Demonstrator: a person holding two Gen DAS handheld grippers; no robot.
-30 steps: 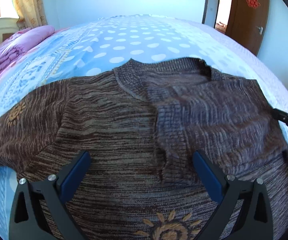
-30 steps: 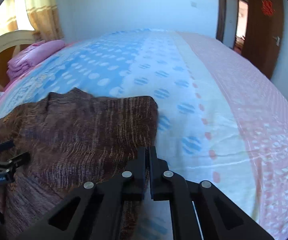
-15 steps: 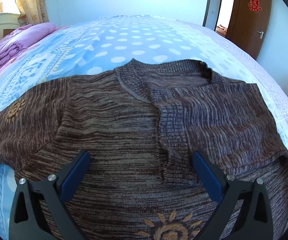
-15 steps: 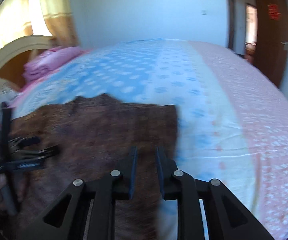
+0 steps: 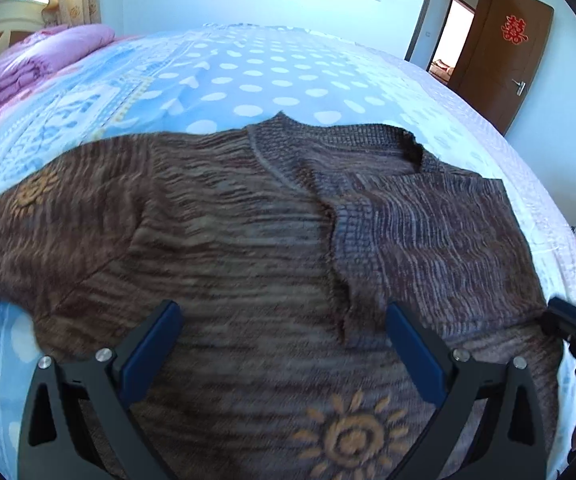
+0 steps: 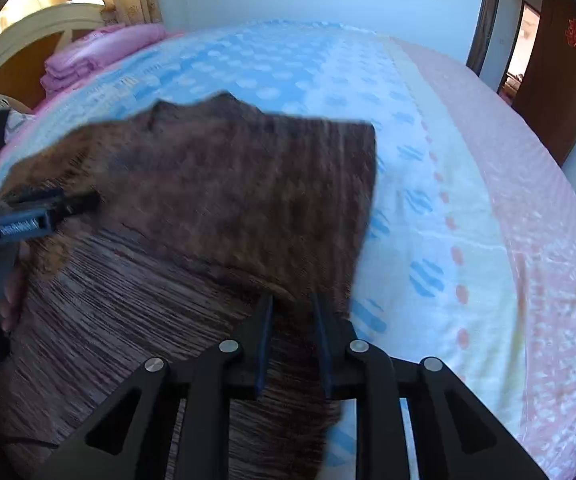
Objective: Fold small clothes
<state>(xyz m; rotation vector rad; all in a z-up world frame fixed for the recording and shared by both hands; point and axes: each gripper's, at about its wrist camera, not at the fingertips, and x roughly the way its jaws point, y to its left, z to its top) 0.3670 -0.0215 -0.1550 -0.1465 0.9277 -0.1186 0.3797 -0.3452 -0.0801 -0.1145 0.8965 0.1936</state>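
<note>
A brown knitted sweater (image 5: 247,248) lies spread on the blue dotted bedsheet (image 5: 279,80), its right side folded over the body. Folded pink bedding (image 5: 43,60) sits by the headboard, and a brown door (image 5: 504,56) stands open. The left gripper (image 5: 283,320) hovers wide above the sweater. The right gripper (image 6: 292,304) hangs narrowly parted over its folded edge, gripping nothing.

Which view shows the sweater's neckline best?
The left wrist view: the sweater lies spread across the bed with its ribbed neckline in plain sight. In the right wrist view the neckline is a blurred bump at the far edge; mostly the folded side shows.
</note>
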